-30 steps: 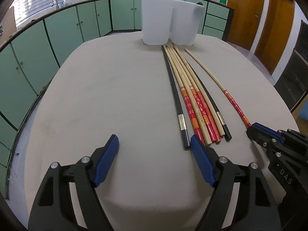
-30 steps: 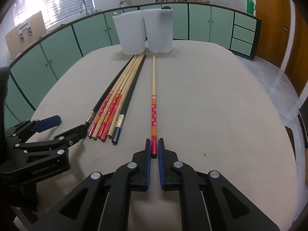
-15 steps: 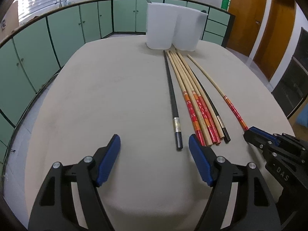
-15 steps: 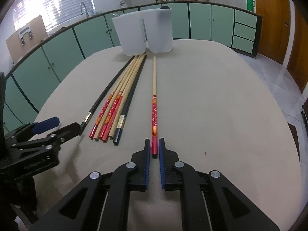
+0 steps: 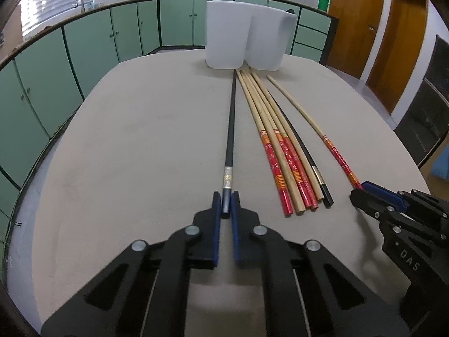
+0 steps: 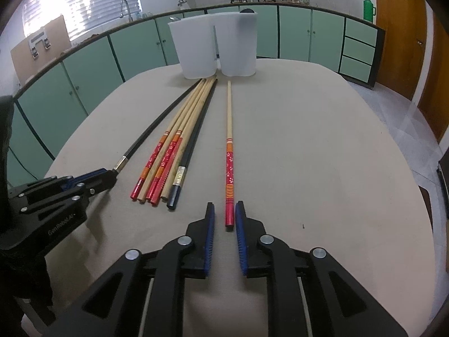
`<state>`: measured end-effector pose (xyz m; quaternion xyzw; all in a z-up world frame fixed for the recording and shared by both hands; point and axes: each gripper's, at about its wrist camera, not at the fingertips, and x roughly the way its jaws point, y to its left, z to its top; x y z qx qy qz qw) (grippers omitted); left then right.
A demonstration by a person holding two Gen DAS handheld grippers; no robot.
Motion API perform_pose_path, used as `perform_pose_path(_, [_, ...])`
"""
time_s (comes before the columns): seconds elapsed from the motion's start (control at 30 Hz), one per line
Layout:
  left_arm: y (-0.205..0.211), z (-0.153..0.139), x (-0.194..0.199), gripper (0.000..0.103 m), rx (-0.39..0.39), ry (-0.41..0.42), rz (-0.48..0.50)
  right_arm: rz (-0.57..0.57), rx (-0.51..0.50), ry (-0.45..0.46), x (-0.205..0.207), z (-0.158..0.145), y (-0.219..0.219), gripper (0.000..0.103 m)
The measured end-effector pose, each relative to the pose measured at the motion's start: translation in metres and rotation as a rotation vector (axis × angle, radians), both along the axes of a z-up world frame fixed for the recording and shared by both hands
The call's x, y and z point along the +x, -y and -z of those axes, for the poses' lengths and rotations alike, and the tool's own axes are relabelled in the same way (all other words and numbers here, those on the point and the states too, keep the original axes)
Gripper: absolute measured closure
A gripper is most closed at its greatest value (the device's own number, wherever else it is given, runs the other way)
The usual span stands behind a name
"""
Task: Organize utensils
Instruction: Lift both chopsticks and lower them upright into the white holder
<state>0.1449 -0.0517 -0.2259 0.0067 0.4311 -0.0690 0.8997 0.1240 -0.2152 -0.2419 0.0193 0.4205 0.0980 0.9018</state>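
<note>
Long chopsticks lie on the beige table point(image 5: 140, 146). My left gripper point(image 5: 226, 206) is shut on the near end of a black chopstick point(image 5: 230, 129), which also shows in the right wrist view point(image 6: 151, 137). My right gripper point(image 6: 224, 214) is open, its fingers on either side of the red end of a lone wooden chopstick point(image 6: 229, 151). A bundle of red-and-wood chopsticks and one black chopstick point(image 5: 280, 151) lies between them. Two white holders point(image 5: 241, 43) stand at the far end, also in the right wrist view point(image 6: 216, 47).
Green cabinets point(image 5: 84, 50) ring the table on the left and far side. Wooden doors point(image 5: 393, 33) are at the right. The table edge curves close behind both grippers.
My left gripper moved right onto the black chopstick and closed on its end. My right gripper opened, letting go of the red-ended chopstick, which lies on the table.
</note>
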Motion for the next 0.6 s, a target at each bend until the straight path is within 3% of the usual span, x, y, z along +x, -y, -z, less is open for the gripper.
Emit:
perform_pose_path(0.1, [0.0, 0.0, -0.001, 0.097, 0.002, 0.002, 0.005, 0.006, 0.008, 0.0, 0.0, 0.0, 0.002, 0.097])
perform_pose_path(0.33, [0.0, -0.011, -0.01, 0.097, 0.007, 0.034, 0.02, 0.006, 0.027, 0.015, -0.004, -0.007, 0.007, 0.097])
perform_pose_path(0.6, [-0.006, -0.055, -0.024, 0.097, 0.001, 0.128, 0.037, 0.003, 0.044, 0.088, -0.009, -0.043, 0.018, 0.097])
